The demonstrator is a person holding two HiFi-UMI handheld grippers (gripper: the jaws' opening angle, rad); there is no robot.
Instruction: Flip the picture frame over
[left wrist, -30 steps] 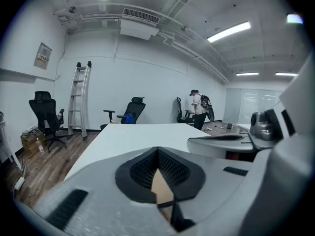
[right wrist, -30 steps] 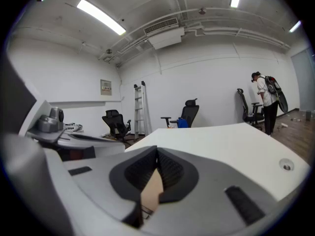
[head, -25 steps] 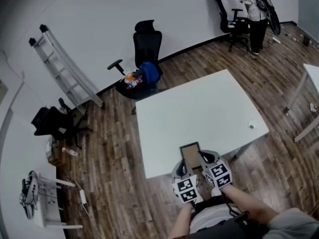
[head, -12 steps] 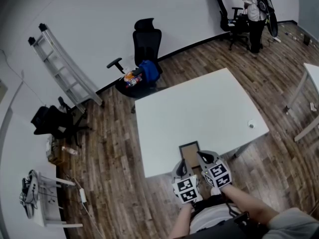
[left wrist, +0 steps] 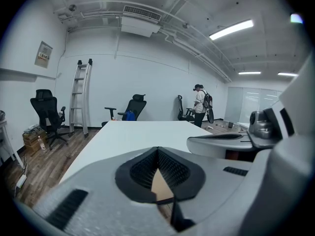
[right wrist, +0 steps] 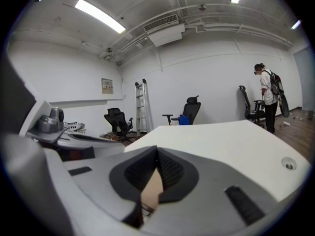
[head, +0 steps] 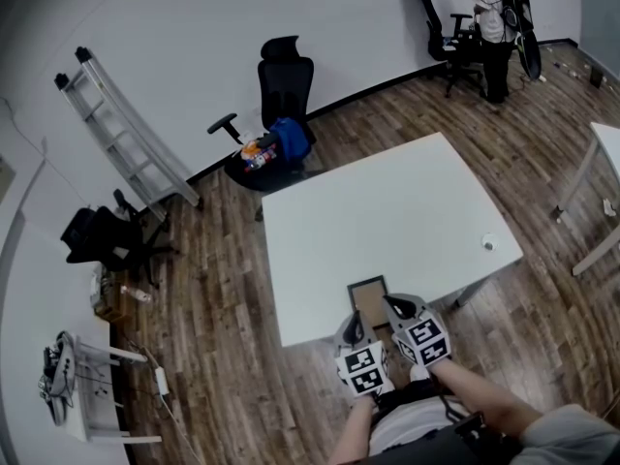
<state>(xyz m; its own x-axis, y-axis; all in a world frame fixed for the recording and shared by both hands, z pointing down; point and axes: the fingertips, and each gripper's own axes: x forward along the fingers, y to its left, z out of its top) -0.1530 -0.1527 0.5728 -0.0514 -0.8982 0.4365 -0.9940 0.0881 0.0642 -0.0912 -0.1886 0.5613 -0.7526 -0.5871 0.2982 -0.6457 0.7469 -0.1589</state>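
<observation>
fingers (left wrist: pixel 142 168) of the left gripper (left wrist: pixel 157 149) are pressed together on nothing, and so are those of the right gripper (right wrist: pixel 157 149). brown backing, probably the picture frame (left wrist: pixel 161 187), shows in the gap beneath each pair. closed tips may fail to catch the frame's edge, so a nudge could skid it along the bench (head: pixel 387 211) or off its near rim. from the head view the frame (head: pixel 369 296) lies flat at the bench's six o'clock edge. left tips sit at its seven o'clock corner, right tips at four o'clock; contact unclear.

A ladder (head: pixel 131 136) stands near a black office chair (head: pixel 288 77).
</observation>
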